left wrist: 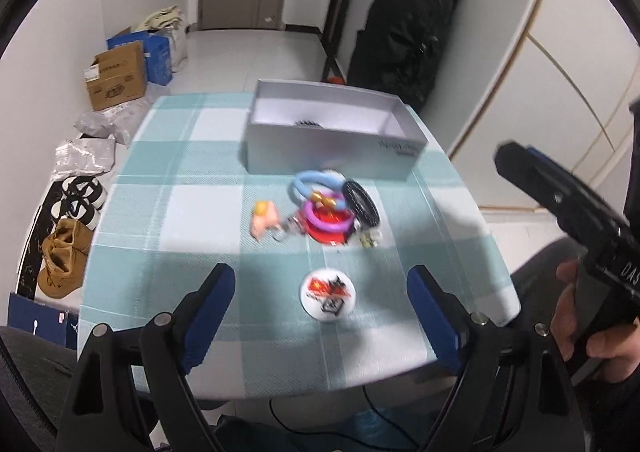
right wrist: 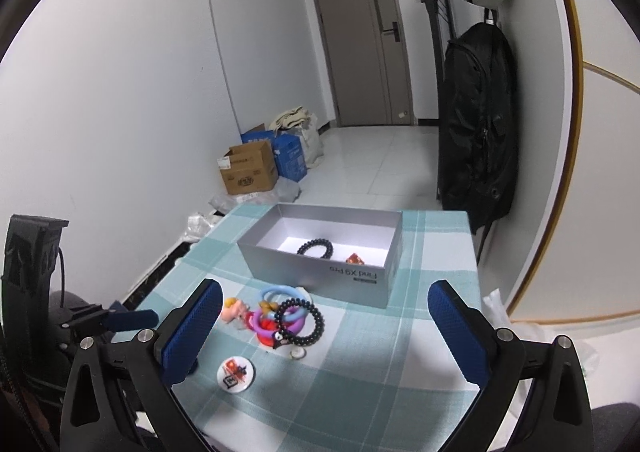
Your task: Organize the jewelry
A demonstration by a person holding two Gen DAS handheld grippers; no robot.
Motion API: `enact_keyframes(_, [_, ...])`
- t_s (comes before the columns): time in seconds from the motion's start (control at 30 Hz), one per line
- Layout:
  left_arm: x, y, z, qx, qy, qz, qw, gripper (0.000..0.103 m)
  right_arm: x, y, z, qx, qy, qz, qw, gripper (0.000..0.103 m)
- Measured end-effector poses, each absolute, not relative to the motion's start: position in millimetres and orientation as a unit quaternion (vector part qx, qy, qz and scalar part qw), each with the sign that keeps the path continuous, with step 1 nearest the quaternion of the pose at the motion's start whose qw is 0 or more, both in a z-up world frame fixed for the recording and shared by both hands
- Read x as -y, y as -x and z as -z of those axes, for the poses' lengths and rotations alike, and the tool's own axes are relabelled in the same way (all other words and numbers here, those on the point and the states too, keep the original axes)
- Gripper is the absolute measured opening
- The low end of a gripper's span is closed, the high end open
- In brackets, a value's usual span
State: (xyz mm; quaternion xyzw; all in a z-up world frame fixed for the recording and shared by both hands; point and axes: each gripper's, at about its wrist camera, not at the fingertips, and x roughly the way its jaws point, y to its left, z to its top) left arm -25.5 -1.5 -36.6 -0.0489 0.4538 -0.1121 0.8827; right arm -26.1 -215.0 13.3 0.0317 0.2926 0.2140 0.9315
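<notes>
STEP: we judge a pick approach, some pieces already boxed | TOOL: left gripper (left wrist: 320, 304) wide open, empty, straddling round badge (left wrist: 327, 295) at lower centre; right gripper (right wrist: 324, 328) open, empty | NEXT: lower, close on badge | THING: flat disc, no long axis; grey box (right wrist: 320, 276) at frame centre, long side running left-right.

The left wrist camera looks steeply down over the near edge of the teal-and-white checked cloth worktop (left wrist: 168, 172), close to it. The right wrist camera sits further right, tilted less, and sees more of the room. Both views share the open grey cardboard box (left wrist: 332, 148) (right wrist: 320, 270) and the brown door (right wrist: 360, 44) behind.
</notes>
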Motion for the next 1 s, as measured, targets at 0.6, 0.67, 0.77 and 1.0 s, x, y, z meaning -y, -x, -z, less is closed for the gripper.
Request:
enact_keyframes(0.6, [19.6, 17.6, 68.4, -0.508, 0.004, 0.105, 0.855, 0.084, 216.5, 21.0, 0.1, -0.336, -0.029, -0.215, 0.917, 0.103])
enact_keyframes(0.67, [20.8, 15.5, 73.5, -0.519, 0.002, 0.108, 0.848, 0.081, 216.4, 20.4, 0.3, -0.339, -0.032, -0.219, 0.914, 0.103])
enact_keyframes(0.77, [18.9, 14.2, 76.0, -0.527, 0.006, 0.108, 0.843, 0.073, 215.7, 19.6, 1.7, -0.342, -0.034, -0.223, 0.912, 0.103])
enact_keyframes(1.0, [19.2, 12.4, 79.8, -0.537, 0.002, 0.112, 0.836, 0.054, 212.7, 17.2, 5.8, -0.351, -0.028, -0.225, 0.908, 0.103])
